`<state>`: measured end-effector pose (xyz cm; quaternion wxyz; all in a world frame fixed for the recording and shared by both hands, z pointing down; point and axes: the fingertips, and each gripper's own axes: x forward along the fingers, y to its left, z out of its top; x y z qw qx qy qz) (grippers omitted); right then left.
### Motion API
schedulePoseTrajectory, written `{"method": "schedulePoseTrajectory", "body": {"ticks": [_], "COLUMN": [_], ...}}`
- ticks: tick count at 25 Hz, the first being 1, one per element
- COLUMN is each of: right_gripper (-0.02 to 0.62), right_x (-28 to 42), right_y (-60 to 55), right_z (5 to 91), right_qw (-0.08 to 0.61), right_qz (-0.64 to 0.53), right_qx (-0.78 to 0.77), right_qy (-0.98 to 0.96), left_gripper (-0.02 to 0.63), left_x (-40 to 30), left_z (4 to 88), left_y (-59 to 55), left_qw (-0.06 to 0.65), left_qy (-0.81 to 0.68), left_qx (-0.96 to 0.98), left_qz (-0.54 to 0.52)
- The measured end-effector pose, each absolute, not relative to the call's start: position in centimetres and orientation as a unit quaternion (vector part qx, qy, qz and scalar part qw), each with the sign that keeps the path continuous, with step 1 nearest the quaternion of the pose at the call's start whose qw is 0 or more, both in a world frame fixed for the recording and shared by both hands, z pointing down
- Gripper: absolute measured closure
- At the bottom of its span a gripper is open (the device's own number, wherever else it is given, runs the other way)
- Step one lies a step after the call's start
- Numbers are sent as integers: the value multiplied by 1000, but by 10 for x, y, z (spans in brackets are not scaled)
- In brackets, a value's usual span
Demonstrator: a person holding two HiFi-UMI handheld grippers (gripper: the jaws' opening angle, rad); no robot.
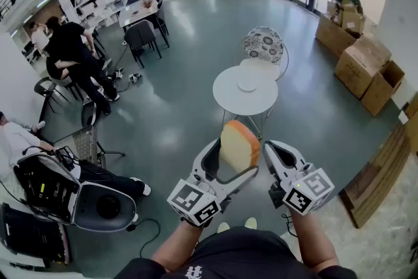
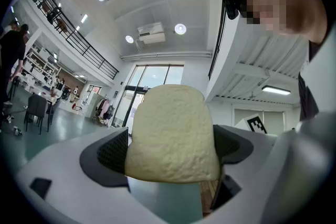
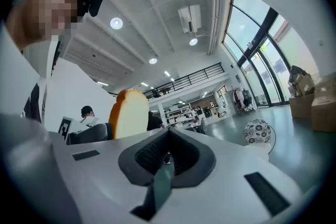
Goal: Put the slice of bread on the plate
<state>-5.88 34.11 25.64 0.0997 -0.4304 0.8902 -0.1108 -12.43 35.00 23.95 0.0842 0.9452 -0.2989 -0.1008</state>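
Observation:
A slice of bread (image 1: 239, 146) with a tan crust stands upright between the jaws of my left gripper (image 1: 230, 163), which is shut on it and held in the air above the floor. In the left gripper view its pale crumb face (image 2: 173, 134) fills the gap between the two dark pads. My right gripper (image 1: 275, 150) hovers just to the right of it, jaws together and empty; its view shows the slice (image 3: 128, 113) at the left. A white plate (image 1: 248, 83) lies on a round white table (image 1: 228, 98) ahead of both grippers.
A patterned chair (image 1: 264, 44) stands behind the table. Cardboard boxes (image 1: 362, 65) line the right wall, with wooden boards (image 1: 385, 166) nearer. At the left are people (image 1: 72, 49) and a dark office chair (image 1: 98, 206) with cables on the grey floor.

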Motion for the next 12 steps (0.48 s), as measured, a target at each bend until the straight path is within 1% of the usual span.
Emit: {"method": "schedulePoseTrajectory", "body": {"ticks": [12], "right_gripper": [588], "right_x": [-53], "right_y": [348], "right_z": [260], "right_qw": [109], "right_qz": [-120], "right_qx": [-423], "right_qy": [891], "left_gripper": [100], "left_x": [-117], "left_z": [240], "left_y": [354], "left_qw": [82], "left_qy": [-300], "left_qx": [945], "left_qz": [-98]}}
